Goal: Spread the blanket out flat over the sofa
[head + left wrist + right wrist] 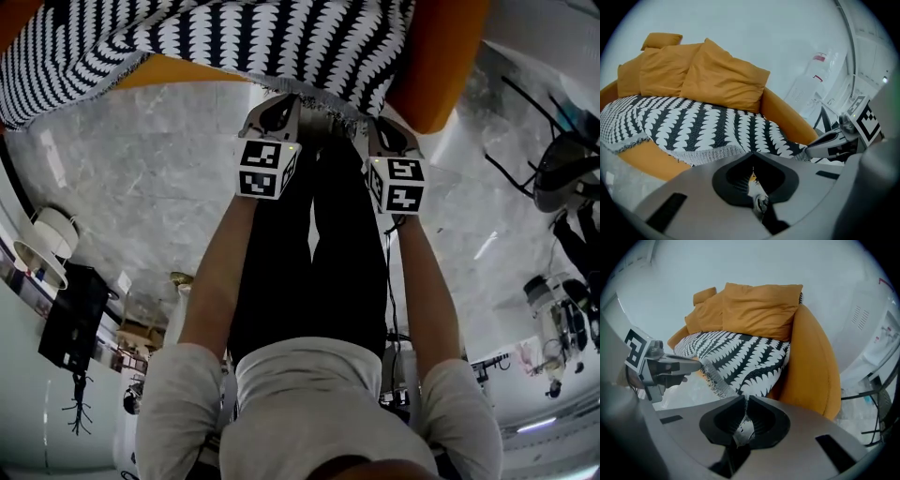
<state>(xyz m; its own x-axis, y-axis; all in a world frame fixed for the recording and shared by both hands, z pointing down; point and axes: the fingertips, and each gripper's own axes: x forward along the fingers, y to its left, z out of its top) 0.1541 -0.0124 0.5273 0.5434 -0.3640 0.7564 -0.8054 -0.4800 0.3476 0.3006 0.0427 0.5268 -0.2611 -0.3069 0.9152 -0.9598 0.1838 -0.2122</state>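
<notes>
Left gripper [278, 108]: pinching blanket [216, 42] hem | right gripper [383, 133]: pinching same hem | blanket: draped on sofa [441, 66] seat, ahead of both | hem axis: along sofa front, grippers equally near

The blanket [234, 37] is black with white scalloped rows, the sofa [441, 66] and cushions [722, 77] mustard orange, the floor [141, 187] grey marbled.

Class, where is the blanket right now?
At the head view's top, the blanket drapes the orange sofa, near edge pinched by left gripper and right gripper.
</notes>
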